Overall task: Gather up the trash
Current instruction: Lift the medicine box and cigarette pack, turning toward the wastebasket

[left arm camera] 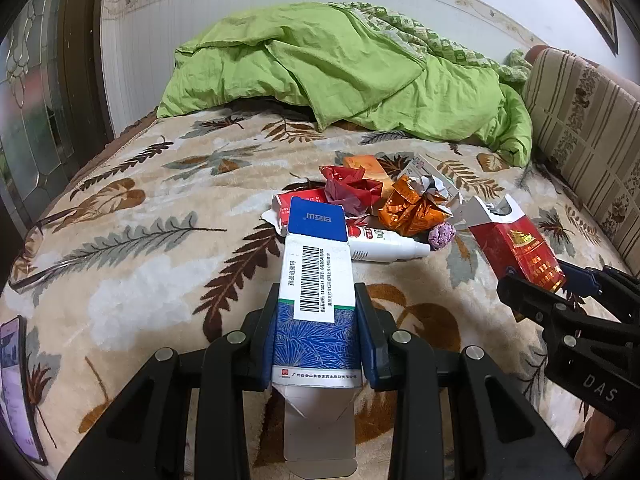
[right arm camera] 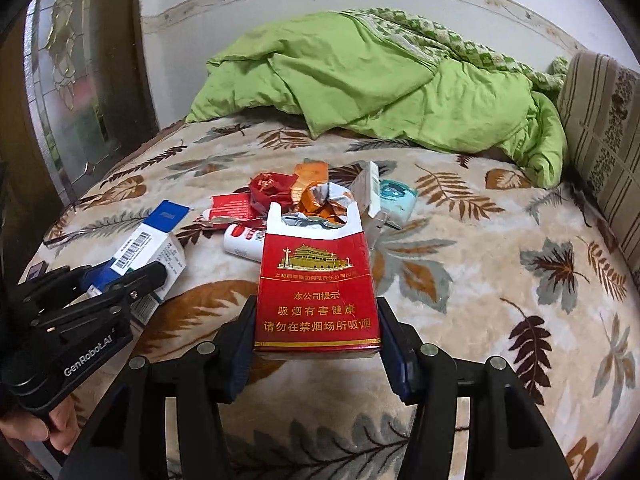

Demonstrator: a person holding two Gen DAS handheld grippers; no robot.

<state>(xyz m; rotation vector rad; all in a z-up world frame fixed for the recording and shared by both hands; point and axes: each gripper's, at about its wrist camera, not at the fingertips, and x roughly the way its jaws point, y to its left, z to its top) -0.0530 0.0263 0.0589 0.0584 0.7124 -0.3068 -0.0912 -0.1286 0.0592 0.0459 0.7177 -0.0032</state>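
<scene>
My left gripper [left arm camera: 316,320] is shut on a blue-and-white medicine carton [left arm camera: 316,280] with a barcode, its end flaps open, held above the bed. It also shows at the left of the right wrist view [right arm camera: 148,252]. My right gripper [right arm camera: 316,336] is shut on an open red cigarette pack [right arm camera: 316,292], also seen at the right of the left wrist view [left arm camera: 516,248]. Ahead on the leaf-patterned blanket [left arm camera: 160,216] lies a trash pile: crumpled red wrappers [left arm camera: 348,188], orange foil [left arm camera: 412,208], a white spray bottle [left arm camera: 384,246], a red box [left arm camera: 288,204] and a white box [right arm camera: 370,192].
A green quilt [left arm camera: 344,68] is bunched at the bed's far end. A striped headboard cushion [left arm camera: 588,128] runs along the right. A phone [left arm camera: 16,384] lies at the near left edge. A glass door [left arm camera: 28,112] stands at the left. Eyeglasses [left arm camera: 36,248] rest on the blanket.
</scene>
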